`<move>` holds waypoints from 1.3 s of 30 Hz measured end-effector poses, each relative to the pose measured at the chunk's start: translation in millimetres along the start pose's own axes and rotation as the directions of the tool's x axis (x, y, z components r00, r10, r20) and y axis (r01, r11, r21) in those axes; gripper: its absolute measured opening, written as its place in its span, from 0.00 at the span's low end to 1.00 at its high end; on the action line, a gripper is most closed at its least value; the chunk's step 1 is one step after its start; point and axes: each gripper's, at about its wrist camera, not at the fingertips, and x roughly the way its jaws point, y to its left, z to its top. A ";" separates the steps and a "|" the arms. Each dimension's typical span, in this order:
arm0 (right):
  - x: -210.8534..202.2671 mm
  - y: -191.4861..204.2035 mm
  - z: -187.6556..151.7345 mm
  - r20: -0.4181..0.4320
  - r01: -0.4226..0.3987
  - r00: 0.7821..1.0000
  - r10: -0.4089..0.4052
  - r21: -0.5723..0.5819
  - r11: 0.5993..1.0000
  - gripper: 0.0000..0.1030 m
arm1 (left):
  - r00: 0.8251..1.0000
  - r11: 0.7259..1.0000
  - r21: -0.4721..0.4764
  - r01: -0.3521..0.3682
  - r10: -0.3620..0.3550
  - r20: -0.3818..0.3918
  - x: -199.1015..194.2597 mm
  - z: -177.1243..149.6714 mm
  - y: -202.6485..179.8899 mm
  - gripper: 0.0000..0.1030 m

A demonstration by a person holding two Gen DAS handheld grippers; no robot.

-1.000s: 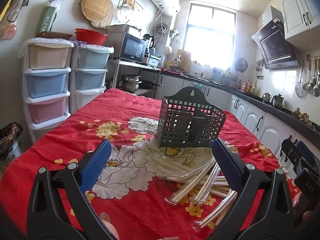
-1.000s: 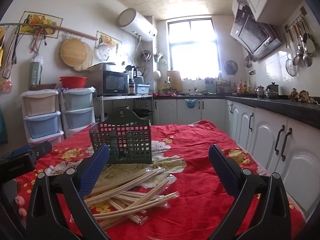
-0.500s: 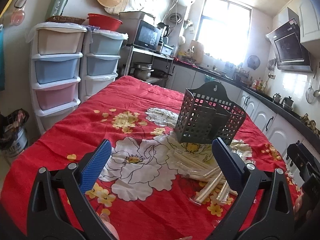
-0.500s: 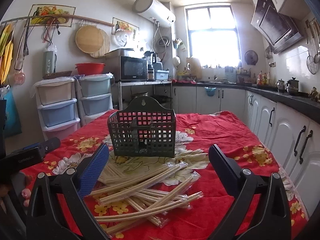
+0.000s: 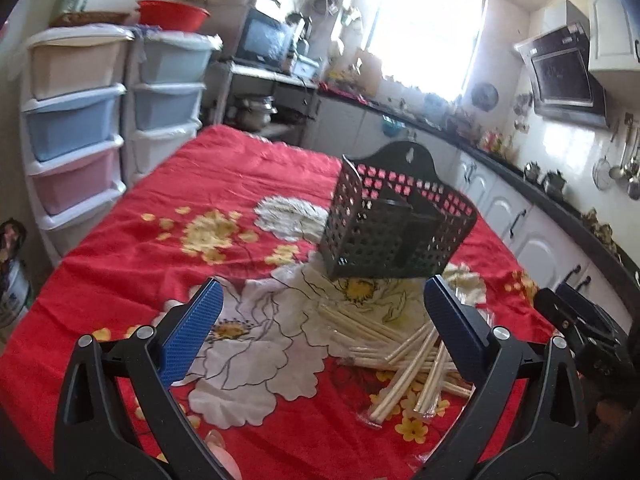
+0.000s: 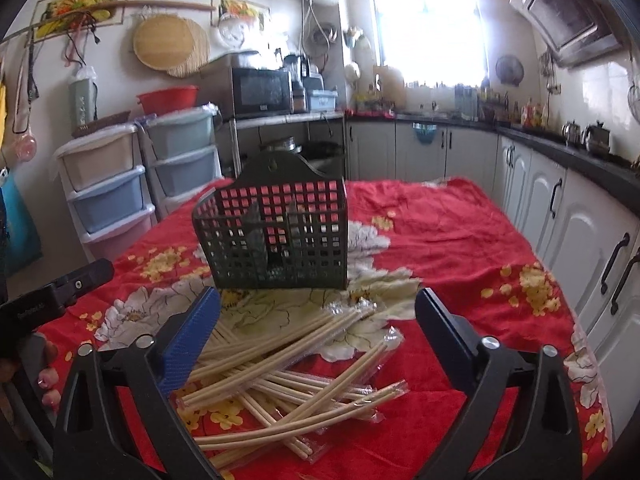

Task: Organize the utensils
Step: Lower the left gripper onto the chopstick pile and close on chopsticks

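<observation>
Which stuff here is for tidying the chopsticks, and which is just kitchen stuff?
For the job: wrapped chopsticks, dark utensil basket, left gripper, right gripper.

Just there: drawer towers, microwave, red basin, red flowered tablecloth.

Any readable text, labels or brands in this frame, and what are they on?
None can be read.
Left gripper: white print on its black body, seen from the right wrist, too blurred.
Green bottle on the drawers: pale marks, too small.
Microwave: a small mark under its door, too small.
</observation>
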 end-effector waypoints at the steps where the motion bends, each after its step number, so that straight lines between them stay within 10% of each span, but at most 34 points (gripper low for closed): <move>1: 4.2 -1.3 0.5 -0.023 -0.001 1.000 0.001 0.005 1.000 0.84 | 0.999 1.000 -0.004 0.010 -0.010 -0.035 8.0 0.4 0.2 0.90; 19: 44.0 -26.8 -6.9 -0.211 0.012 0.977 -0.001 0.049 0.999 0.56 | 0.917 0.965 -0.238 0.114 -0.194 -0.349 100.9 -6.2 37.5 0.18; 39: 86.0 -57.6 -22.8 -0.376 -0.006 0.922 0.087 0.210 0.978 0.47 | 0.888 0.926 -0.343 0.156 -0.283 -0.361 133.1 -9.5 53.5 0.10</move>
